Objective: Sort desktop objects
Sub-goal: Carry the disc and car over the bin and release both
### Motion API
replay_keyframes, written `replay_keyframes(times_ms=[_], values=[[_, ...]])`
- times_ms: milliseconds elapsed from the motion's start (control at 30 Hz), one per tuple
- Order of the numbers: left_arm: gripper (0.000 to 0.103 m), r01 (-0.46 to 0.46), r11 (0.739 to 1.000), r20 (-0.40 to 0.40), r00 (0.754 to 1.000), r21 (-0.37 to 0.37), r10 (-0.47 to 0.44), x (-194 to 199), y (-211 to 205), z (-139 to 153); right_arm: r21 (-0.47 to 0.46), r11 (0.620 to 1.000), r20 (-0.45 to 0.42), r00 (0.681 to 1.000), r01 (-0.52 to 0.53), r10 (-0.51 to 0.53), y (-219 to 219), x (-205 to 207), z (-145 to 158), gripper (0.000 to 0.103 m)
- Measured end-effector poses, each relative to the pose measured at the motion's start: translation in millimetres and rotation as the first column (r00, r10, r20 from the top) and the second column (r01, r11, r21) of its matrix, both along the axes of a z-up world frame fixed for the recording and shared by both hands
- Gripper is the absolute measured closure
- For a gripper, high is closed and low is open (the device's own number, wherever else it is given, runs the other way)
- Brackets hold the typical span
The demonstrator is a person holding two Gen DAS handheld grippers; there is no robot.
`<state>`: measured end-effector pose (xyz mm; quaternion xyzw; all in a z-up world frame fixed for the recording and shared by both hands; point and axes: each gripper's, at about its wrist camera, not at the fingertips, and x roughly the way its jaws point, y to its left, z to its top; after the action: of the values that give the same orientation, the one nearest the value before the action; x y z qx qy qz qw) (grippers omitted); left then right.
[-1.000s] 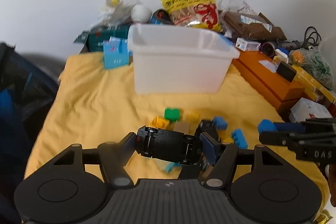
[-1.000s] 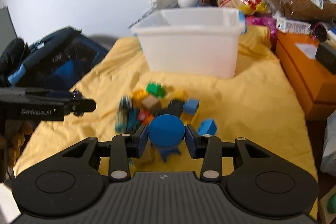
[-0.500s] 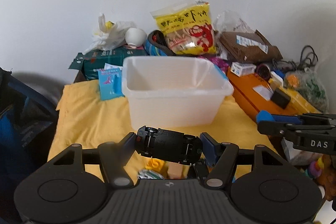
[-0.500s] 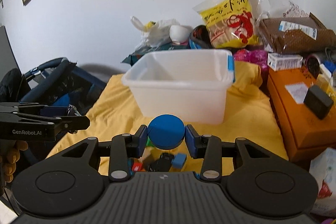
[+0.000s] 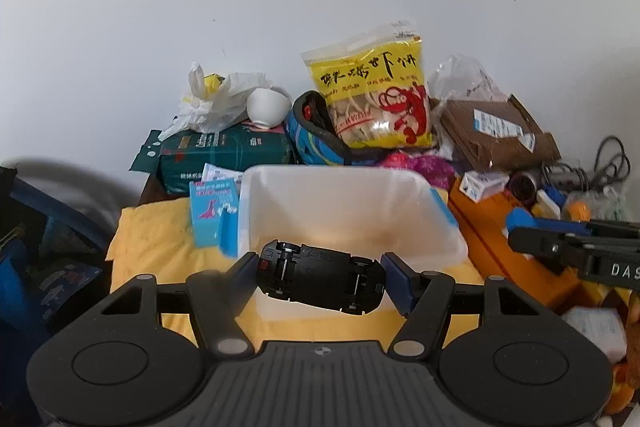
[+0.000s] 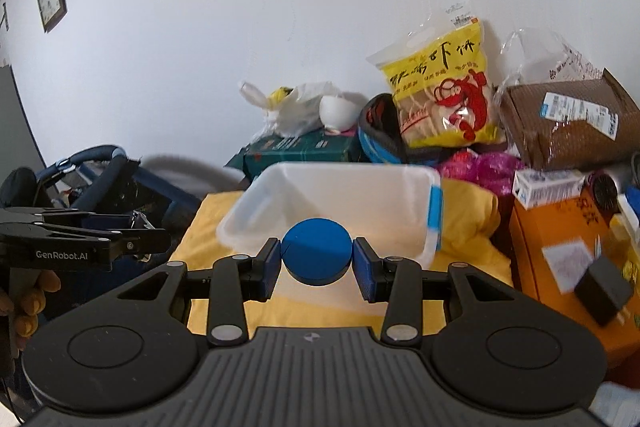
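My left gripper (image 5: 318, 279) is shut on a black toy car (image 5: 320, 277), held upside down with its underside and wheels showing, just in front of the near rim of the white plastic bin (image 5: 400, 183). My right gripper (image 6: 316, 263) is shut on a round blue disc-shaped piece (image 6: 316, 255), held at the near rim of the same bin (image 6: 280, 187). The bin looks empty inside. Each gripper shows in the other's view: the right one (image 5: 576, 247) at the right, the left one (image 6: 80, 239) at the left. The loose bricks are out of view below.
The bin stands on a yellow cloth (image 5: 152, 247). Behind it are a yellow snack bag (image 5: 376, 99), a green pack (image 5: 228, 151), a white bowl (image 5: 267, 107), a brown parcel (image 5: 496, 135). An orange box (image 6: 560, 255) is right, a dark bag (image 6: 96, 179) left.
Both grippers have risen from the pile of bricks and moved forward to the bin's near rim, each keeping hold of its object. The bricks have dropped out of view.
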<state>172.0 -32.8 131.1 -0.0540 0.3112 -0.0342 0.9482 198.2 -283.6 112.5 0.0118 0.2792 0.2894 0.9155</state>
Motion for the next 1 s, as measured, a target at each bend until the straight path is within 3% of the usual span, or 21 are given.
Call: replay_keyframes(times_ms=[233,767,867,900,1000], values=[[0.034,-0.010,0.999,-0.059,0.998,-0.042,0.007,47.2,-2.1,-3.4,-0.011,1.000,-0.052,0.999,0.013,-0.014,3.0,46.9,3.0,0.060],[0.034,-0.036,0.999,-0.082,0.996,-0.010,0.035,122.7,-5.5,-15.0,-0.098,0.995,-0.112,0.994,0.009,-0.020,31.9,122.5,-21.7,0.060],[0.033,-0.052,0.999,-0.087,0.995,0.002,0.052,129.9,-2.9,-20.0,-0.124,0.992,-0.115,0.993,0.009,-0.023,37.6,133.4,-24.6,0.054],[0.032,-0.061,0.998,-0.090,0.994,-0.001,0.061,130.4,-0.6,-22.9,-0.132,0.991,-0.113,0.993,0.012,-0.027,38.9,136.1,-25.6,0.043],[0.032,-0.074,0.997,-0.089,0.993,-0.009,0.073,124.1,6.5,-31.3,-0.134,0.991,-0.092,0.995,0.013,-0.026,39.6,138.6,-27.9,0.040]])
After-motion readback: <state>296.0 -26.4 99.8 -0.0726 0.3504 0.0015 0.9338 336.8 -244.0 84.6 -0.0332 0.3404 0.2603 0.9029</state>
